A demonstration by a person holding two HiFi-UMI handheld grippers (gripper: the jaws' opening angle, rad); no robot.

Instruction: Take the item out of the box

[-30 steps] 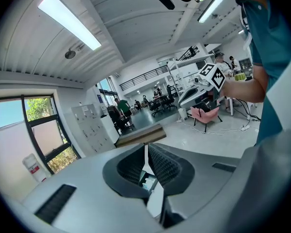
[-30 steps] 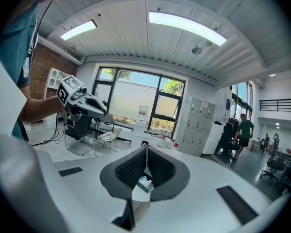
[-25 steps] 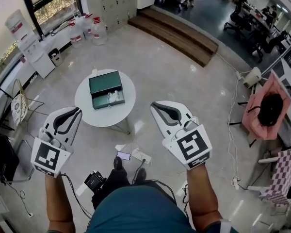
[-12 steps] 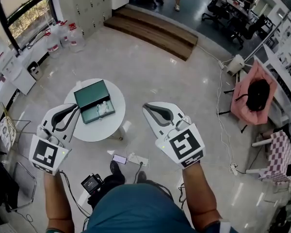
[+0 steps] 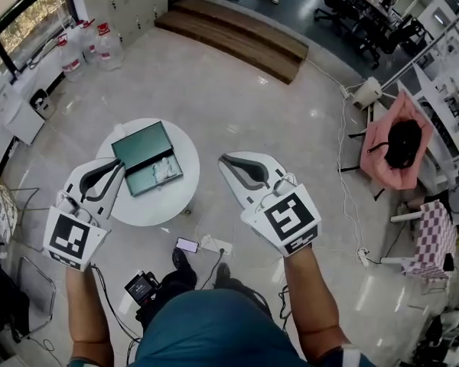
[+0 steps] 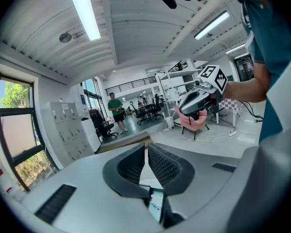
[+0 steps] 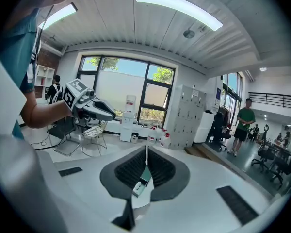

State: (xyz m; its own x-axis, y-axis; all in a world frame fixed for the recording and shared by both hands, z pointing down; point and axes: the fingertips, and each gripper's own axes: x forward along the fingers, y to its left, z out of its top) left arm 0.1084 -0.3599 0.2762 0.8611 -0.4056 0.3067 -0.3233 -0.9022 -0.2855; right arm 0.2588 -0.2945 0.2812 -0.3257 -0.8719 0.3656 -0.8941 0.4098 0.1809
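A round white worktop stood on the pale floor, and a green box lay open near its middle, a little toward the far edge. The white item was inside the box, in the half nearer the person, beside the raised lid. The left tongs were held up with their tips over the worktop's left edge, close to the box but apart from it. In the left gripper view these tongs had their ridged pads drawn together to a thin slit, with nothing between them. The right tongs were off the worktop's right edge, over the floor. In the right gripper view they were likewise closed and empty, and a bit of the green box showed below the pads. A phone and a power strip lay on the floor by the worktop's near edge.
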